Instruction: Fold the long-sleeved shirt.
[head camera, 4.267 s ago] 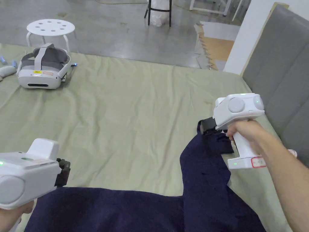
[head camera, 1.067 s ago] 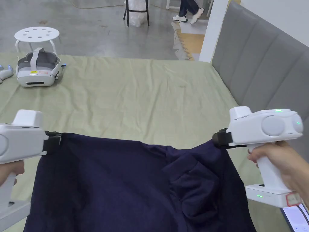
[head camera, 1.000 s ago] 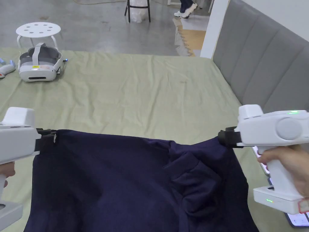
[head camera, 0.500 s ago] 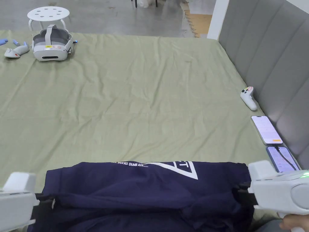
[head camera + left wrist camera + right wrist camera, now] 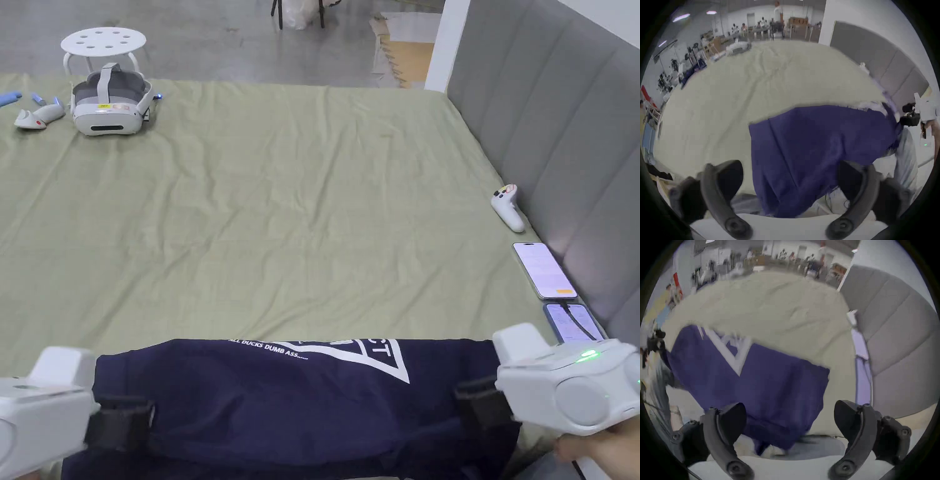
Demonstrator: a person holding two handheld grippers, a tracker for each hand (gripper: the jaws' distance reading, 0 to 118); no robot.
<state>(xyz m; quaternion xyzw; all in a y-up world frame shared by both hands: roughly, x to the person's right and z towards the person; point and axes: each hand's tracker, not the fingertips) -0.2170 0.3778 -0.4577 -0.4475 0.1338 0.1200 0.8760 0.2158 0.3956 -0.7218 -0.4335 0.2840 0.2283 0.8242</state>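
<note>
A wide, wrinkled green sheet (image 5: 300, 206) covers the bed, with a padded grey headboard (image 5: 562, 137) along one side. The soft navy shirt (image 5: 300, 400), printed with white lines, lies on the sheet's near edge, stretching between the two grippers. The left gripper (image 5: 790, 181) and right gripper (image 5: 790, 417) both have curved dark fingers (image 5: 716, 186) spread apart, cloth lying loose between them. Two flat phones (image 5: 542, 269) lie beyond the right gripper.

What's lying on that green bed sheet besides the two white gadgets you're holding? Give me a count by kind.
Navy shirt: 1
Headset: 1
Hand controllers: 2, one beside the headset, one by the headboard
Phones: 2, and
Total: 6
</note>
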